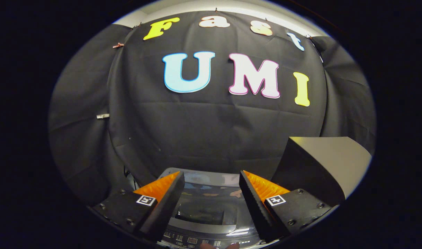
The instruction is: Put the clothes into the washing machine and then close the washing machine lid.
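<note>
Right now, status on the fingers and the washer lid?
Gripper open, fingers empty, above the washing machine. Lid looks down, glossy top between the fingers. No clothes seen. Dark box stands beside the right finger.

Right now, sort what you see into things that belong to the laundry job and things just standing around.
Belongs to the job:
- washing machine, below and between the fingers, its lid lying closed with a dark window
- control panel at its near edge
- tongs, open, holding nothing

Just standing around:
- dark box beyond the right finger
- black cloth wall behind
</note>
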`<state>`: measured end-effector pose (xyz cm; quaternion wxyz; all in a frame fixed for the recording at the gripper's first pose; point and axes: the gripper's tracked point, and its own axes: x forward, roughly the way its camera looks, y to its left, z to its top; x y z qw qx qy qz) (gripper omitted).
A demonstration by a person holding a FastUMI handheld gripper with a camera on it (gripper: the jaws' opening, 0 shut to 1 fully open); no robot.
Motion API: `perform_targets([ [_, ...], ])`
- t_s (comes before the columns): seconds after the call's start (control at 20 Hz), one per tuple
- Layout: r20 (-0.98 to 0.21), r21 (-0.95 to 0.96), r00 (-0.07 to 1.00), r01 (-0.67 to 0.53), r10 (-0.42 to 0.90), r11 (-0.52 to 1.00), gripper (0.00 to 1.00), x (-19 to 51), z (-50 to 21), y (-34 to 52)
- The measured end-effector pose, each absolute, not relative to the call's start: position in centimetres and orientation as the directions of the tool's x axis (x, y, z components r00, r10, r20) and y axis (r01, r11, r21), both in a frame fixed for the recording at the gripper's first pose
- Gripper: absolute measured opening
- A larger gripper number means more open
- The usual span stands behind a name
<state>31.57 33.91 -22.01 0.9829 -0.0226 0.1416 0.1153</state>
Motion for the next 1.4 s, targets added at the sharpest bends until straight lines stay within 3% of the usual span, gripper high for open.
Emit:
perform_targets([
  [0.35,-0.163,-0.048,0.961,-0.236,0.225,0.971,1.00,27.5,-16.2,32.1],
  [0.75,-0.061,0.047,0.975,-0.212,0.215,0.976,0.99,22.1,-9.4,27.5],
  [1.4,0.017,-0.034,0.979,-0.204,0.205,0.978,0.99,12.3,-6.1,18.0],
])
